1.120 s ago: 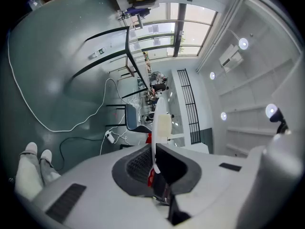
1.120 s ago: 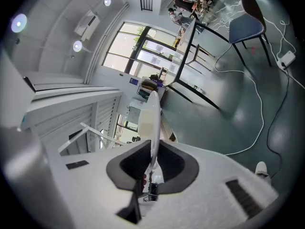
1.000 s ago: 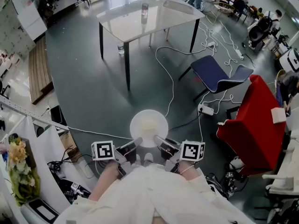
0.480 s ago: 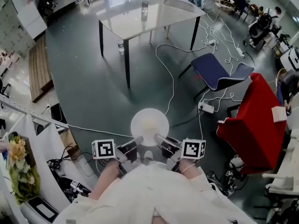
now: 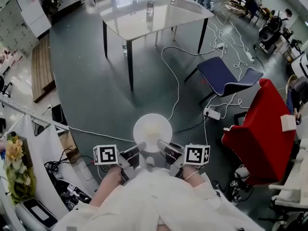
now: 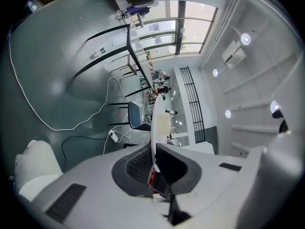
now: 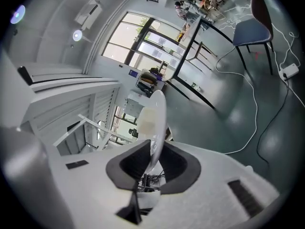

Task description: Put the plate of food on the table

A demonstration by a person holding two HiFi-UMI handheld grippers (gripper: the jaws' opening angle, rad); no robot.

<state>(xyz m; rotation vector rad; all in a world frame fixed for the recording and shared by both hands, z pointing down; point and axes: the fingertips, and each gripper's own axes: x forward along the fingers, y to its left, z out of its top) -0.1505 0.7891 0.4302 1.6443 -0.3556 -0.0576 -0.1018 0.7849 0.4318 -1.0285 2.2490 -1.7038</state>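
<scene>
Head view: plate (image 5: 152, 130) was held level above the floor, just in front of the person's body, between left tool (image 5: 139, 148) and right tool (image 5: 161, 145); desk (image 5: 126, 24) stood well apart, farther ahead.
Left tool: jaws were pressed onto the plate's near-left rim; left gripper view showed the rim edge-on between the dark pads, with no free gap beside it.
Right tool: jaws were nearly together, pinching the near-right rim; right gripper view showed the same thin edge clamped between its pads.
Food: pale yellowish patch (image 5: 153, 127) sat near the plate's middle; its kind could not be told.
Reason for two grips: judged that each tool held only a thin bite of rim, so the pair on either side of the near edge kept the plate from tipping sideways.
Reason for level hold: judged to keep the food from sliding toward an edge.
Desk top: glossy, with a bottle (image 5: 149, 8) toward its far side; the near part looked bare, judged room enough for the plate.
Floor: a white cable (image 5: 176, 88) and a blue chair (image 5: 222, 76) lay right of the way to the desk; judged a trip risk.
Stage: carrying; plate not yet set down.
</scene>
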